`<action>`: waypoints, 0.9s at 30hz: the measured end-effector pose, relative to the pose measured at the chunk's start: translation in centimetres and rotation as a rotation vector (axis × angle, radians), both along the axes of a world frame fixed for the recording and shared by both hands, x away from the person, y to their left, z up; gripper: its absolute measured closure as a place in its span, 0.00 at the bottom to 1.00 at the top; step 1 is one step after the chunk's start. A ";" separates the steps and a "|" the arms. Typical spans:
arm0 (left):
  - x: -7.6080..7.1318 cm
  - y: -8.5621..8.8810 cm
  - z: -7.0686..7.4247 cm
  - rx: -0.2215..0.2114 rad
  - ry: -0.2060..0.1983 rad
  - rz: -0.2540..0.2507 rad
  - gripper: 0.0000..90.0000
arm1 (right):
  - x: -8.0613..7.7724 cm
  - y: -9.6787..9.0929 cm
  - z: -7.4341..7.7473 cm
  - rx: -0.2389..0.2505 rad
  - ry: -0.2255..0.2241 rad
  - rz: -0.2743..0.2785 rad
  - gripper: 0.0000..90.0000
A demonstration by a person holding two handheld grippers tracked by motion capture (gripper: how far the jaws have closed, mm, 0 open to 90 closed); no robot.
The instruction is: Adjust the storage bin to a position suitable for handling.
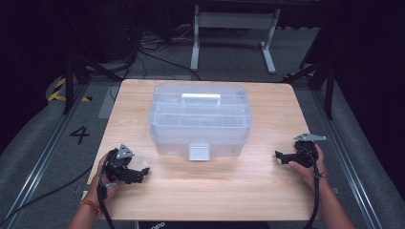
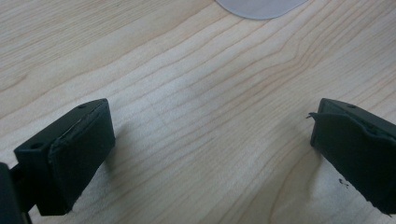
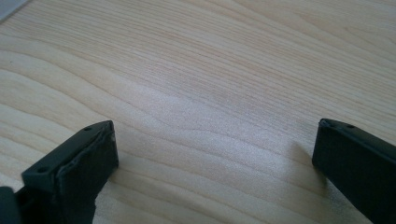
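Note:
A clear plastic storage box (image 1: 199, 117) with a lid, a white top handle and a grey front latch (image 1: 199, 151) stands in the middle of the wooden table (image 1: 229, 186). My left gripper (image 1: 141, 172) rests low at the near left, pointing right toward the box, open with bare wood between its jaws (image 2: 210, 140). My right gripper (image 1: 279, 157) sits at the near right, pointing left, also open over bare wood (image 3: 215, 149). A rounded corner of the box (image 2: 259, 7) shows at the top of the left gripper view.
The table stands on a grey floor with a painted number at the left. Cables (image 1: 143, 52) and a white table frame (image 1: 234, 28) lie beyond the far edge. Black stands (image 1: 71, 81) flank the table's far corners.

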State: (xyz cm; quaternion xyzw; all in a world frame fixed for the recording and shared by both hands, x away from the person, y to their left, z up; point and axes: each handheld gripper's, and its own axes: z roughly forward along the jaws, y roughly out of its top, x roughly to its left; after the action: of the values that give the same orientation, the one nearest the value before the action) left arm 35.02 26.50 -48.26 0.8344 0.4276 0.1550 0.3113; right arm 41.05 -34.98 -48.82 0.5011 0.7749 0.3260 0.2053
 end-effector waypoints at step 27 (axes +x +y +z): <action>-0.5 0.2 -0.1 -0.010 -0.003 -0.005 0.00 | 0.2 0.0 0.5 0.006 -0.003 0.047 0.22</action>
State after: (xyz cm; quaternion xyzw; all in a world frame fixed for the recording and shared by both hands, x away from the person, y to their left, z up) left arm 34.48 26.72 -48.32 0.8337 0.4258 0.1532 0.3164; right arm 41.29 -34.94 -48.28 0.4826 0.7854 0.3337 0.1973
